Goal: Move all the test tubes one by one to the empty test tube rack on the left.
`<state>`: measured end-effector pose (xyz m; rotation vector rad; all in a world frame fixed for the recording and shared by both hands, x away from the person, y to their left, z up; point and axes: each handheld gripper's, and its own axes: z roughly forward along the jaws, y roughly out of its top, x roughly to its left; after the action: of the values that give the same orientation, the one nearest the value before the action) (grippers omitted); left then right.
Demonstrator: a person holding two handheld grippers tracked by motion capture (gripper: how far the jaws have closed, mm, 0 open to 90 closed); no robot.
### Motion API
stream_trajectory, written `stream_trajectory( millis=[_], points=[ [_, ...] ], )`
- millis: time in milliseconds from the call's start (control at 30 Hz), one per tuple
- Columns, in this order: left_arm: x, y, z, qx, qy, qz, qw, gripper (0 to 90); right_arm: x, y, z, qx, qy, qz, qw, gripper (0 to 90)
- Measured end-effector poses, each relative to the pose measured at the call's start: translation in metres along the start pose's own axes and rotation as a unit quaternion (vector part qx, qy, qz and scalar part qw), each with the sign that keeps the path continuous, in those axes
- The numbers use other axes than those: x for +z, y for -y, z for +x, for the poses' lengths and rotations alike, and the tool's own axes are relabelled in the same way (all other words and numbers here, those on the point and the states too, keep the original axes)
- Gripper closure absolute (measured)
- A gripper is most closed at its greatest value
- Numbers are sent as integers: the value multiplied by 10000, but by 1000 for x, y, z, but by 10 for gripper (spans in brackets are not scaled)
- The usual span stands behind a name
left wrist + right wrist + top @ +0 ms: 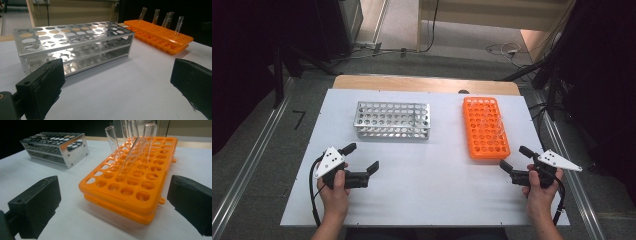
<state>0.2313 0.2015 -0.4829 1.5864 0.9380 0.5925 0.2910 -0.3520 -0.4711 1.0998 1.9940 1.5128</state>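
A silver metal tube rack [393, 120] with empty holes stands at the table's back left. An orange plastic rack [485, 127] lies at the back right; several clear glass tubes [130, 152] stand tilted in its far holes. My left gripper [360, 158] rests low near the front left, open, with nothing between its jaws. From the left gripper view [117, 70] the metal rack [72, 42] is just ahead and the orange rack [160, 35] with its tubes [156, 16] farther right. My right gripper [515, 158] is open and empty, just short of the orange rack's [132, 180] near end.
The white table top [427, 175] has bare room between the two hands and in front of both racks. A wooden strip [422, 84] runs along its far edge. Cables [507, 50] lie on the floor behind, and metal rails [247, 165] flank the table.
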Motion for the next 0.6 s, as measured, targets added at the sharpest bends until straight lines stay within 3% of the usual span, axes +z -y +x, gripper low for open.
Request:
stream_trajectory(
  millis=[233, 367, 533, 600],
  points=[
    [-4, 0, -2, -29, -14, -34, 10000, 0, -4, -12, 0, 62, -28, -44, 10000, 0],
    [-5, 0, -1, -52, -57, -35, 10000, 0, 2, -20, 2, 44, -20, 85, 10000, 13],
    [-5, -2, -4, -67, -81, -51, 9999, 0, 16, -27, 5, 161, 126, 322, 9993, 172],
    [-3, -2, -3, -92, -83, -50, 9999, 0, 24, -28, 3, 365, 215, 434, 9982, 270]
  ],
)
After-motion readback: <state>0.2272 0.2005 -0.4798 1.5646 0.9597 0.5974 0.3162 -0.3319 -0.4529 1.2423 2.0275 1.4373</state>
